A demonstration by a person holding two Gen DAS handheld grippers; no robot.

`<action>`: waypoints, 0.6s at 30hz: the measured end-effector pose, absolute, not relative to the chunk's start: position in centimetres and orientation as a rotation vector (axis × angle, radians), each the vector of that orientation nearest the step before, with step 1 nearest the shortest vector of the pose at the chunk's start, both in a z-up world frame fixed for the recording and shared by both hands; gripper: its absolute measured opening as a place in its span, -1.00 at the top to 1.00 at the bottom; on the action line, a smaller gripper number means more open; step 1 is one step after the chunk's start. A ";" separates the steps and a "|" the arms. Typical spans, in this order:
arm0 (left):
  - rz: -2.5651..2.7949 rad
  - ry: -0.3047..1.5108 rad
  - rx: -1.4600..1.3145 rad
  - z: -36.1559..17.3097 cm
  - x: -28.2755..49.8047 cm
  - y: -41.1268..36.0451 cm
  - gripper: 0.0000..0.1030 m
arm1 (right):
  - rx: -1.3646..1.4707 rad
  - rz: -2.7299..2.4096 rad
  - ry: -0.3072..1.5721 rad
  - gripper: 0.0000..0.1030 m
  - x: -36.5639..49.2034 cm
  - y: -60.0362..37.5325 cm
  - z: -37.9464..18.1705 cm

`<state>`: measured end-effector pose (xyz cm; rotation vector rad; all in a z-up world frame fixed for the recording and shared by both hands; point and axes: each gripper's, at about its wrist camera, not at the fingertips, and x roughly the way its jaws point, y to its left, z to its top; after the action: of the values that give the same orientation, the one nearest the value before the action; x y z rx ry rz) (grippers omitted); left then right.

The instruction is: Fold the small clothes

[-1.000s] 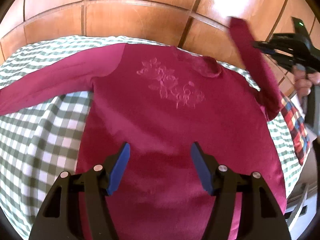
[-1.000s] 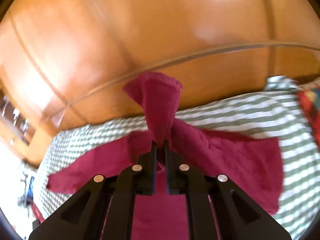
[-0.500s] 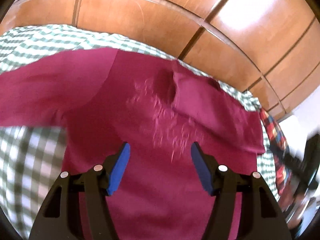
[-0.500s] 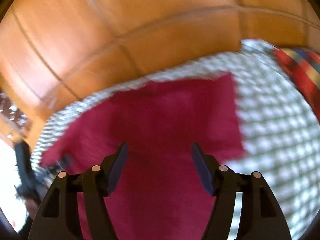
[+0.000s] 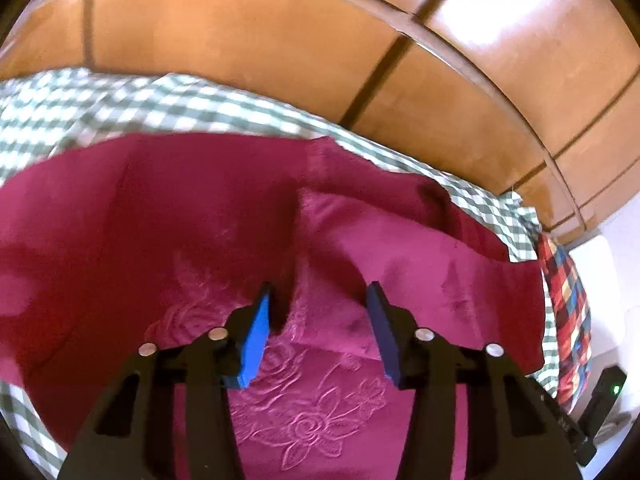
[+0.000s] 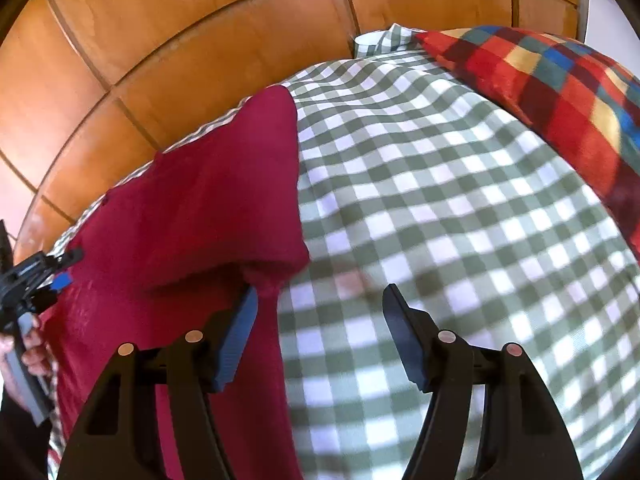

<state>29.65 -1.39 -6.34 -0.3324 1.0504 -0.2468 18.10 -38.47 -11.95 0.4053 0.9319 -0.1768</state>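
A crimson long-sleeved top [image 5: 160, 240] with a stitched flower pattern [image 5: 312, 420] lies flat on a green-and-white checked cloth [image 5: 120, 104]. One sleeve [image 5: 420, 248] is folded across the chest. My left gripper [image 5: 319, 286] hovers over the chest, its jaws closing around the sleeve's end without pressing on it. In the right wrist view the top [image 6: 192, 208] fills the left side, ending in a folded edge [image 6: 276, 268]. My right gripper [image 6: 320, 290] is open and holds nothing; its left finger is by that edge, with checked cloth [image 6: 440, 240] under the gap. The left gripper [image 6: 40, 276] shows at far left.
A cushion in red, blue and yellow checks [image 6: 560, 92] lies at the cloth's right end and is also seen from the left wrist as the cushion [image 5: 568, 300]. Glossy wooden panels [image 5: 280, 40] rise right behind the cloth. A hand [image 6: 32, 356] holds the left gripper's handle.
The right gripper let go of the raised sleeve, opened, and dropped rightward over the checked cloth. The sleeve now lies across the chest. The left gripper moved up the top and its jaws narrowed.
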 end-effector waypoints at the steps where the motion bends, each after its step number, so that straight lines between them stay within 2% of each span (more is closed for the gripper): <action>1: -0.262 1.053 -0.308 -6.1 29.8 -1.8 0.56 | 0.402 -0.180 0.924 -0.25 18.6 -38.2 -11.8; 2: -0.282 1.052 -0.294 -5.7 29.8 -1.9 0.67 | 0.399 -0.182 0.914 -0.25 18.9 -37.9 -11.6; 4: -0.282 0.978 -0.284 -4.0 29.0 -1.3 0.74 | 0.396 -0.173 0.890 -0.24 19.3 -37.4 -11.0; 8: -0.273 0.878 -0.348 -1.1 26.7 2.3 0.75 | 0.321 -0.110 0.884 -0.24 19.1 -35.4 -10.3; 13: -0.185 0.957 -0.320 -4.1 25.8 5.4 0.75 | 0.225 -0.029 0.906 -0.24 17.4 -33.0 -9.6; 18: -0.173 0.968 -0.304 -5.8 25.8 5.4 0.74 | 0.185 0.065 0.827 -0.24 16.7 -31.2 -5.7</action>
<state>25.84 5.36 -5.84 -0.3037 0.9678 -0.1731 16.67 -31.19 -5.74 0.1850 0.8271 0.0647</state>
